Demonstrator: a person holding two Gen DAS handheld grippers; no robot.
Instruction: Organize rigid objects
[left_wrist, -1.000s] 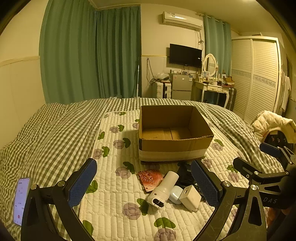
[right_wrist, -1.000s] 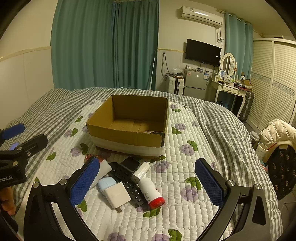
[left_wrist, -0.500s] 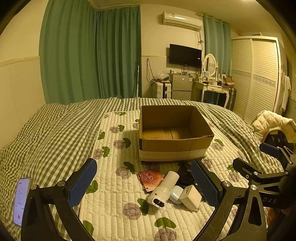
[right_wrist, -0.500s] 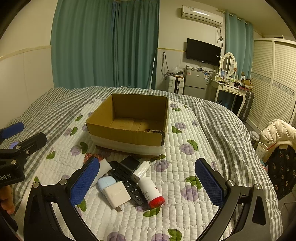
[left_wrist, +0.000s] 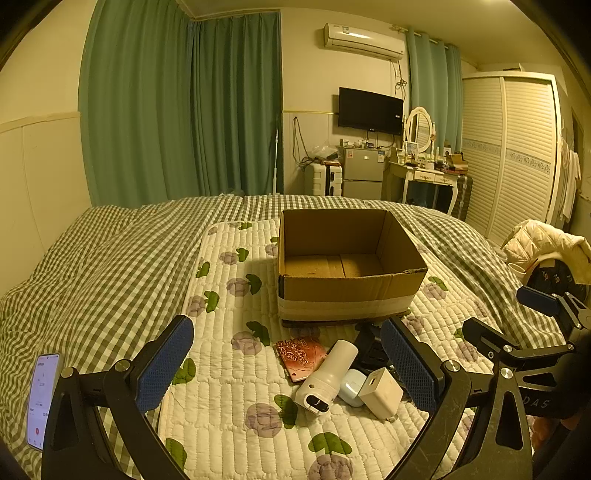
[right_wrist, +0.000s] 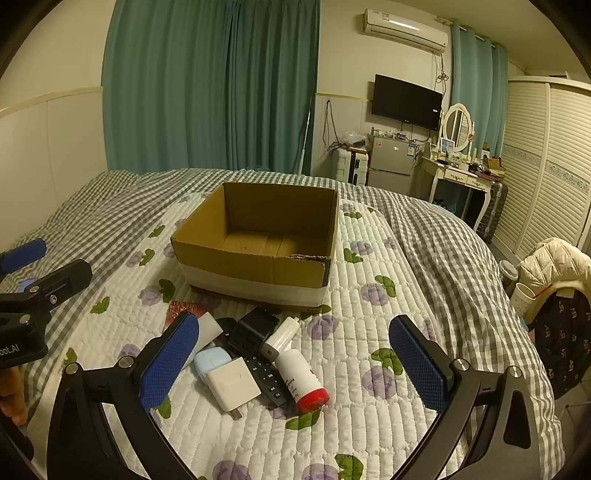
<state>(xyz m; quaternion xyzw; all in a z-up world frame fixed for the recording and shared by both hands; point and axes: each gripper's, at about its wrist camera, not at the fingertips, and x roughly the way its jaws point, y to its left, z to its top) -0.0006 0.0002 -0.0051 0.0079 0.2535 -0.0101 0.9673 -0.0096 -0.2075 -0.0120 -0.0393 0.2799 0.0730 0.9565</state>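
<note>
An open, empty cardboard box (left_wrist: 347, 291) (right_wrist: 255, 266) stands on a white floral quilt (left_wrist: 229, 391) (right_wrist: 373, 325). In front of it lies a pile: a red patterned case (left_wrist: 300, 357), a white cylinder device (left_wrist: 328, 376), a pale blue case (right_wrist: 212, 363), a white charger cube (left_wrist: 380, 393) (right_wrist: 232, 384), a black remote (right_wrist: 264, 373), a black box (right_wrist: 254, 328), a small white tube (right_wrist: 280, 338) and a red-capped white bottle (right_wrist: 301, 380). My left gripper (left_wrist: 288, 367) is open and empty above the pile. My right gripper (right_wrist: 295, 367) is open and empty above it too.
A phone with a lit screen (left_wrist: 42, 398) lies on the checked bedspread (left_wrist: 92, 266) at the left. A chair with a white jacket (right_wrist: 554, 262) stands right of the bed. A dresser (right_wrist: 461, 173) and wardrobe (left_wrist: 517, 155) are far back.
Both grippers have shifted only slightly; the right view has edged a little toward the pile. Nothing was taken hold of or moved.
</note>
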